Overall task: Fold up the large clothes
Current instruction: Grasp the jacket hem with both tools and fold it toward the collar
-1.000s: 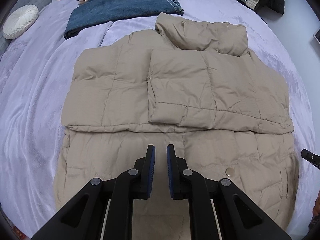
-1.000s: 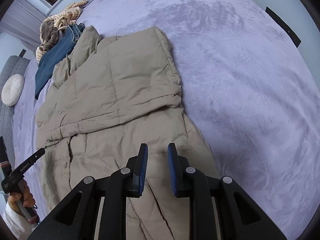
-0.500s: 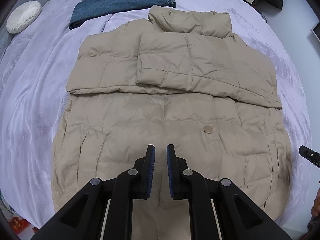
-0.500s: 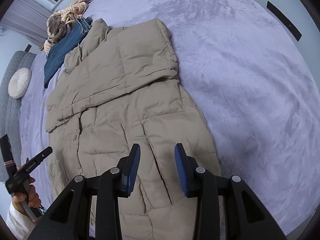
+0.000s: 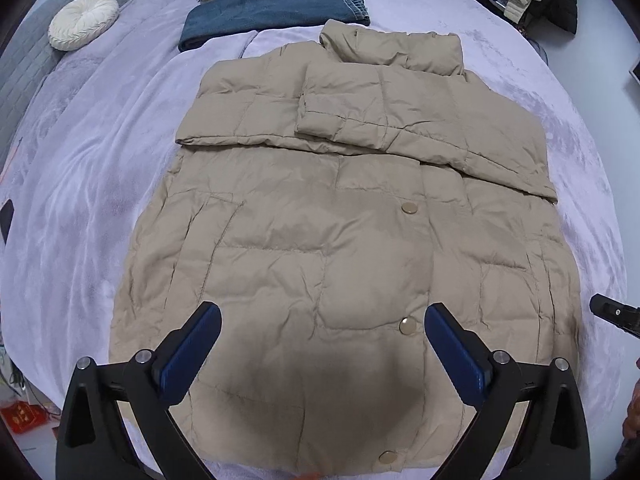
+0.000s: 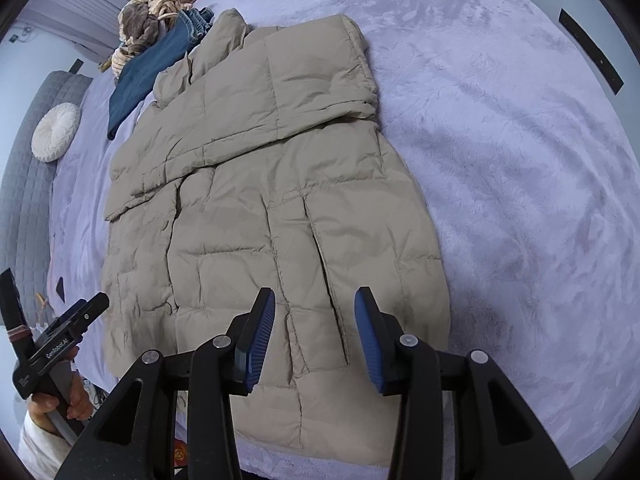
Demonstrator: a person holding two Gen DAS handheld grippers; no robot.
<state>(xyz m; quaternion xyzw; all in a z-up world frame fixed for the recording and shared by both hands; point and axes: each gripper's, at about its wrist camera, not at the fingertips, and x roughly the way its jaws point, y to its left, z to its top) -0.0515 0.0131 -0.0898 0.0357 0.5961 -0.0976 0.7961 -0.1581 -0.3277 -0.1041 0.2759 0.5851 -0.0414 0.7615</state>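
Both claws hang over the hem end of the beige quilted puffer coat point(image 5: 320, 240), gripping nothing. The left claw point(image 5: 322, 350) has just sprung fully wide; the right claw point(image 6: 316, 334) has just been opening and is about half open. Each seems poised to take a hem corner, since the sleeves already lie folded across the chest. The coat rests flat on the lilac plush bed point(image 6: 520, 160).

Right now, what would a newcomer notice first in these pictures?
A large beige quilted puffer jacket lies flat on the lilac plush bedspread, both sleeves folded across its chest. Behind its collar lie folded dark blue jeans; a round cream pleated cushion sits far left.
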